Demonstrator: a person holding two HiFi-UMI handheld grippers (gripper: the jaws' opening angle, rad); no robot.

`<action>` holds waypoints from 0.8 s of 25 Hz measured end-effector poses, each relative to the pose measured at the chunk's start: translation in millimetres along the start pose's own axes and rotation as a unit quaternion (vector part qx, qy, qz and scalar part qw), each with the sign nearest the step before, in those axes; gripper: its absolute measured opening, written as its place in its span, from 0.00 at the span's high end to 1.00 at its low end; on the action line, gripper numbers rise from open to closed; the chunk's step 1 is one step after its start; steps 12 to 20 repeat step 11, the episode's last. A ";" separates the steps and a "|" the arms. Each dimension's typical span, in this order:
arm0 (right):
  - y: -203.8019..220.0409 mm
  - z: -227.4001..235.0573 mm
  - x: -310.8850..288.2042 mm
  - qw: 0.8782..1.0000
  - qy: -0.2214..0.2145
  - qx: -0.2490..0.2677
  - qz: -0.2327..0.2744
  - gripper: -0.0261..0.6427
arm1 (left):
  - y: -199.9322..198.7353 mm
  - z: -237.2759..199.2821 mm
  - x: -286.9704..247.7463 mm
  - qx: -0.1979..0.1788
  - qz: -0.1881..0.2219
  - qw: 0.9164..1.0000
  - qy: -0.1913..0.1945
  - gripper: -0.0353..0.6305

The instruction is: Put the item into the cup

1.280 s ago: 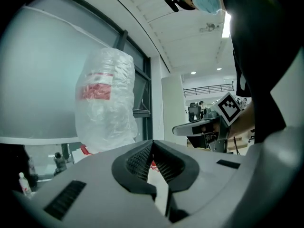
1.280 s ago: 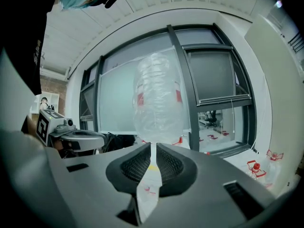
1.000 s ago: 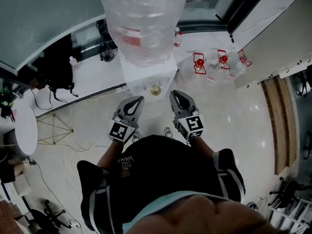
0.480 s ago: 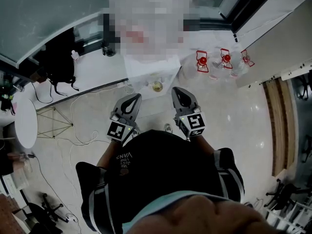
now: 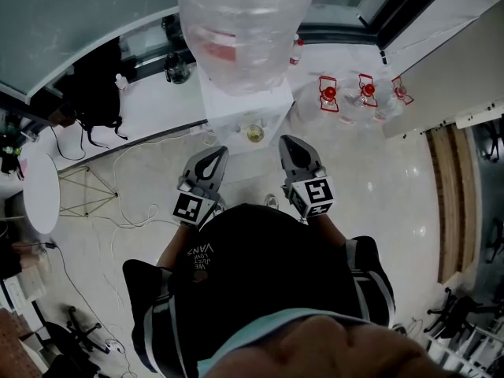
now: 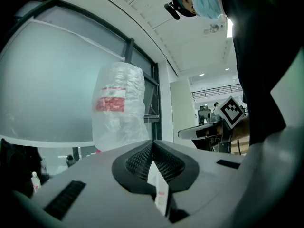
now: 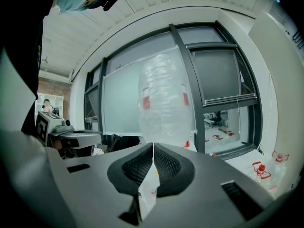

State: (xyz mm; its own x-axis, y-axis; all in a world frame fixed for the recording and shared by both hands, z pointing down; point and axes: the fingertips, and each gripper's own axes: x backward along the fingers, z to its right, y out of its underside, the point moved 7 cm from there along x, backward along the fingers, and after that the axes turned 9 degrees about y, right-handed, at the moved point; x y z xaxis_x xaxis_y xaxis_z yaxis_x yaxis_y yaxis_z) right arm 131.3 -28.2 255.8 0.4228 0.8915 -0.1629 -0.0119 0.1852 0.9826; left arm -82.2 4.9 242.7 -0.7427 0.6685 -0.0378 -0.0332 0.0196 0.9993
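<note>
White packet (image 6: pixel 159 190) pinched in closed left gripper (image 6: pixel 152 142); second packet (image 7: pixel 147 194) clamped in right gripper (image 7: pixel 153 146). Only head view shows cup (image 5: pixel 253 134) on dispenser (image 5: pixel 236 113); packets hidden there.

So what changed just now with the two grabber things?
The right gripper pinched its jaws shut on a thin white packet. Little else changed: the left gripper keeps another white packet clamped, both grippers stay side by side before the water dispenser, and the cup sits there untouched.
</note>
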 end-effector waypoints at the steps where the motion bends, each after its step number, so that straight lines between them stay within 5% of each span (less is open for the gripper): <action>1: 0.6 -0.2 0.2 1.000 0.001 -0.001 -0.001 0.89 | 0.2 0.2 -0.2 0.000 0.001 1.000 0.000 0.92; 20: 4.1 0.3 4.9 1.000 0.008 -0.008 -0.003 0.89 | 4.2 3.0 0.0 0.006 -0.005 1.000 0.003 0.92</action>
